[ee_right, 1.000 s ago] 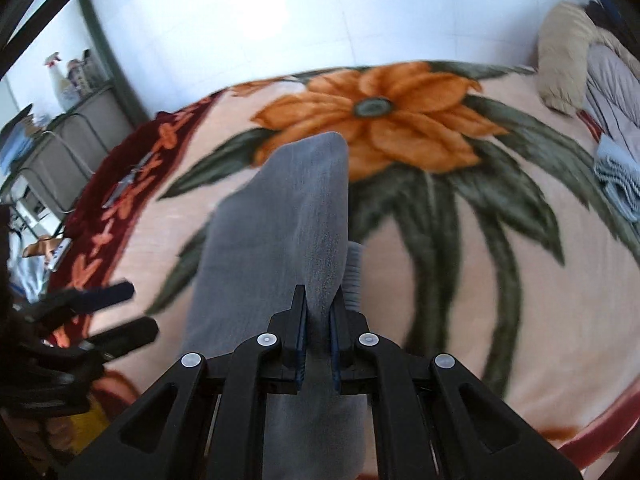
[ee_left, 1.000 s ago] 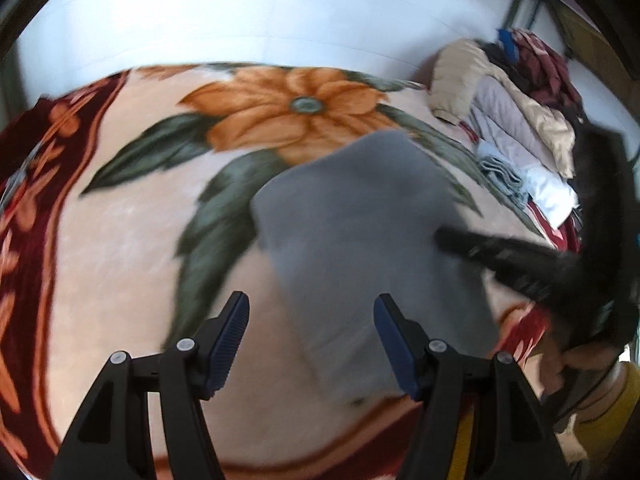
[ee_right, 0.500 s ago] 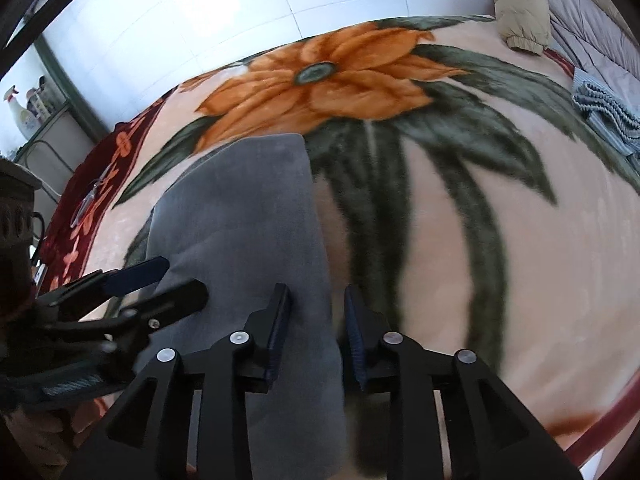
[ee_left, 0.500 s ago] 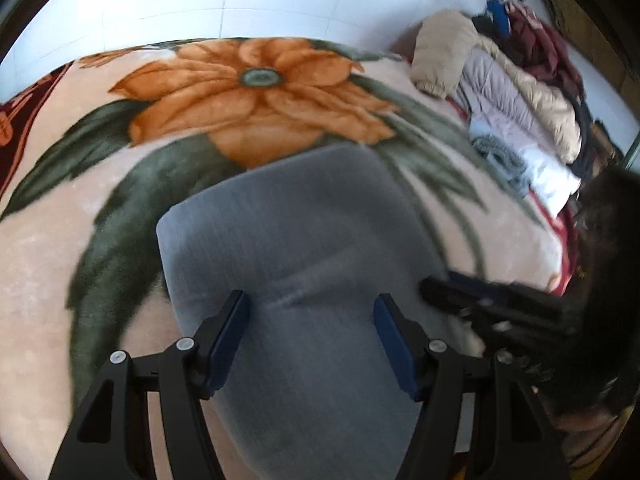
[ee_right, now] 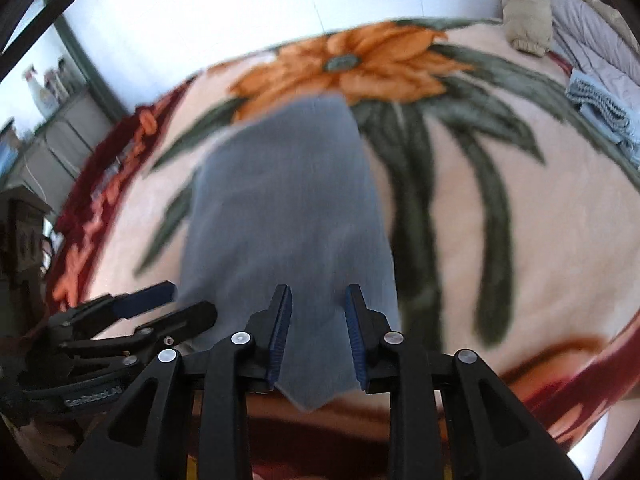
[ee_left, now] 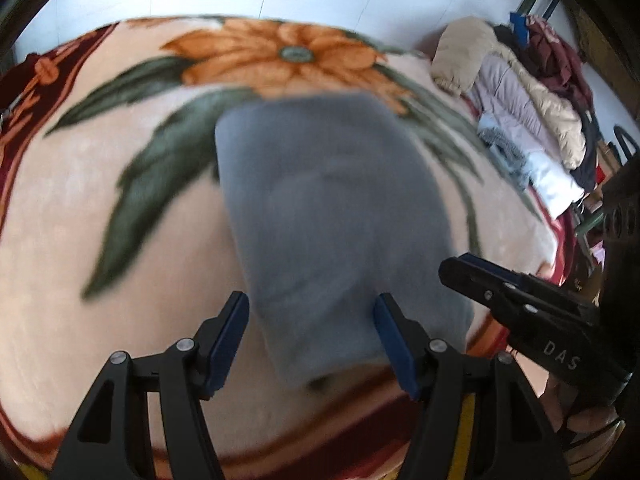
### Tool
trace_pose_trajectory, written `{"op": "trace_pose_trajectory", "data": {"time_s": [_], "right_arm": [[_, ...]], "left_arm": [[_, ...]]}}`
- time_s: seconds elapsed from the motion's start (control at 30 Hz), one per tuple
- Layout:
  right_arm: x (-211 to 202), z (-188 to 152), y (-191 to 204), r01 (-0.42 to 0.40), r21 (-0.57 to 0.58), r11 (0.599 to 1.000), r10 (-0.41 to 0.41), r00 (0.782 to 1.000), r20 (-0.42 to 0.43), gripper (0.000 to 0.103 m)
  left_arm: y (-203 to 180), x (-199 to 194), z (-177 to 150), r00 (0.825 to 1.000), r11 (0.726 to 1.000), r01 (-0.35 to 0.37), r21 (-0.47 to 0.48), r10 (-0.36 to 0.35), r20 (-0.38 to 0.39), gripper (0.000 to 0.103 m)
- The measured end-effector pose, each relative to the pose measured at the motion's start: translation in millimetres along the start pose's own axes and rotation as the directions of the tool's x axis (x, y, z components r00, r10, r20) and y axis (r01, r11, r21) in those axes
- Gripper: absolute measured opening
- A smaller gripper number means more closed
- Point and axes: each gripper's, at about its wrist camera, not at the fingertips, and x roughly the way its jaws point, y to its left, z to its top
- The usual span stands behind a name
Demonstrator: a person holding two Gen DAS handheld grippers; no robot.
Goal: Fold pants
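Pants [ee_left: 332,216] of grey cloth are seen folded into a blurred, flat oblong on the flowered blanket [ee_left: 80,208], below its orange bloom. Both the left gripper [ee_left: 310,330] and right gripper [ee_right: 318,324] are held open and empty over the near edge. A shelf with bottles [ee_right: 48,92] at ten o'clock is shown only by the right view, a clothes pile [ee_left: 532,96] at two o'clock more fully by the left.

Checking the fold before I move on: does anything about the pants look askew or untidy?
Slightly. The folded grey pants lie at a slant on the floral blanket, and one corner pokes out in a point at the near edge, between the open right gripper jaws. No damage visible; both views are blurred.
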Motion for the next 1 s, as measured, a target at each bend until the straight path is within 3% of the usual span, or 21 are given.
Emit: {"op": "trace_pose_trajectory", "data": {"time_s": [0.13, 0.4, 0.5, 0.57, 0.8, 0.87, 1.0], "right_arm": [[17, -8, -14, -0.031, 0.027, 0.999, 0.031, 0.999, -0.015, 0.028], [-5, -1, -17, -0.062, 0.055, 0.997, 0.062, 0.998, 0.012, 0.028], [-20, 10, -21, -0.088, 0.065, 0.994, 0.084, 0.994, 0.073, 0.036], [-21, 20, -23, -0.097, 0.072, 0.993, 0.09, 0.991, 0.1, 0.053], [24, 40, -34, -0.15, 0.118, 0.982, 0.147, 0.989, 0.034, 0.054], [33, 38, -40, -0.169, 0.13, 0.977, 0.165, 0.986, 0.037, 0.06], [44, 33, -56, -0.253, 0.18, 0.951, 0.247, 0.968, 0.052, 0.063]], "left_arm": [[8, 22, -13, 0.998, 1.0, -0.015, -0.013, 0.014, -0.066, 0.071], [5, 1, -12, 1.0, 1.0, -0.001, -0.002, 0.001, -0.03, 0.071], [7, -13, -4, 1.0, 1.0, 0.0, -0.001, 0.0, 0.013, 0.071], [9, -19, 5, 0.999, 1.0, 0.001, -0.005, -0.001, 0.043, 0.071], [26, 5, 24, 1.0, 0.996, 0.02, -0.086, -0.018, 0.024, 0.071], [30, 15, 26, 0.999, 0.992, 0.045, -0.119, -0.044, 0.009, 0.073], [33, 27, 29, 0.999, 0.991, 0.049, -0.126, -0.048, 0.008, 0.08]]}}
